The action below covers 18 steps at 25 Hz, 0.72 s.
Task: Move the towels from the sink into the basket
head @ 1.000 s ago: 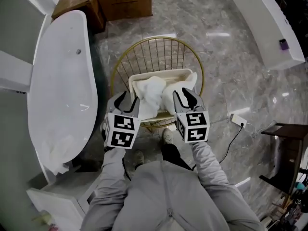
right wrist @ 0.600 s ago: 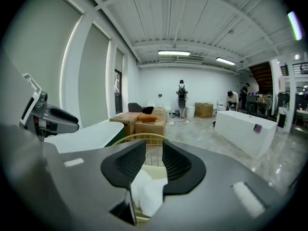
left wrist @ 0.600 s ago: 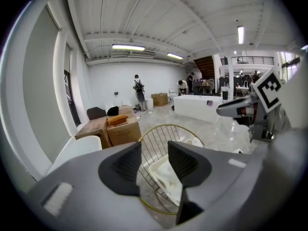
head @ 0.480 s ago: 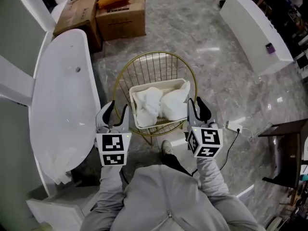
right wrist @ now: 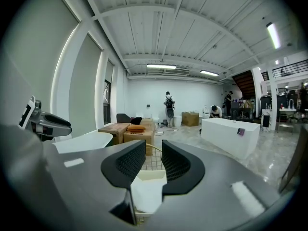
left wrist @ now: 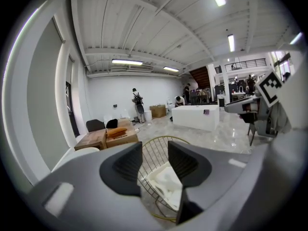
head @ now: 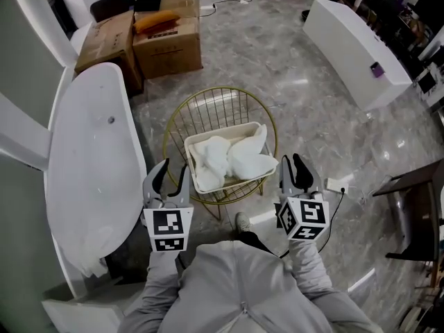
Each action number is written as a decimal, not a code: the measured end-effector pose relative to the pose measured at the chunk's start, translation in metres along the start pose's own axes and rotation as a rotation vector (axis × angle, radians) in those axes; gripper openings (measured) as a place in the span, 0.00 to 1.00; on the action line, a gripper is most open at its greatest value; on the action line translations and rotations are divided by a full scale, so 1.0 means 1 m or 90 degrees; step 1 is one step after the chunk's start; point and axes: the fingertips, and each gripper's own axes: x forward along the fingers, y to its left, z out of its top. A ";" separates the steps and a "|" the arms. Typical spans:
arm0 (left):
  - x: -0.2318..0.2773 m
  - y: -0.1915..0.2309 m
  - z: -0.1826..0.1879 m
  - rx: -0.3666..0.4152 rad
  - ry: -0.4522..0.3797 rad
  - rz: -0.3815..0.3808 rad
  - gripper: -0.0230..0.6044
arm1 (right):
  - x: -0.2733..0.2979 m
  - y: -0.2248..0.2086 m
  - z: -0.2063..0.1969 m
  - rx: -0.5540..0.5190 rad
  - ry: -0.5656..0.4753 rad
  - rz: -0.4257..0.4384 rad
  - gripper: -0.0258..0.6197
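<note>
Towels (head: pixel 229 159) lie in the basket (head: pixel 215 113).
I see left hand-held gripper (head: pixel 168 174) and right hand-held gripper (head: pixel 298 165) flanking it, jaws parted, empty.

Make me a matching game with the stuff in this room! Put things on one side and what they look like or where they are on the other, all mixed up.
Things:
1. towels
2. basket
3. cardboard boxes
4. sink

Clues:
a. gold wire
b. brown, near the top of the head view
c. piled inside the basket
d. long and white, along the left side of the head view

Pairs: 1-c, 2-a, 3-b, 4-d
</note>
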 end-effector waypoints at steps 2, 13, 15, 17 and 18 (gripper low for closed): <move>-0.002 -0.002 0.003 0.006 -0.008 -0.001 0.34 | -0.006 -0.002 -0.003 0.006 0.001 -0.006 0.20; -0.012 -0.011 0.020 0.027 -0.041 -0.010 0.34 | -0.023 -0.006 -0.001 0.020 -0.014 -0.026 0.19; -0.013 -0.012 0.019 0.027 -0.043 -0.007 0.34 | -0.024 -0.008 -0.003 0.020 -0.015 -0.028 0.19; -0.014 -0.012 0.019 0.028 -0.044 -0.005 0.34 | -0.025 -0.009 -0.004 0.020 -0.016 -0.030 0.19; -0.015 -0.012 0.019 0.028 -0.044 -0.004 0.34 | -0.025 -0.009 -0.004 0.020 -0.015 -0.030 0.19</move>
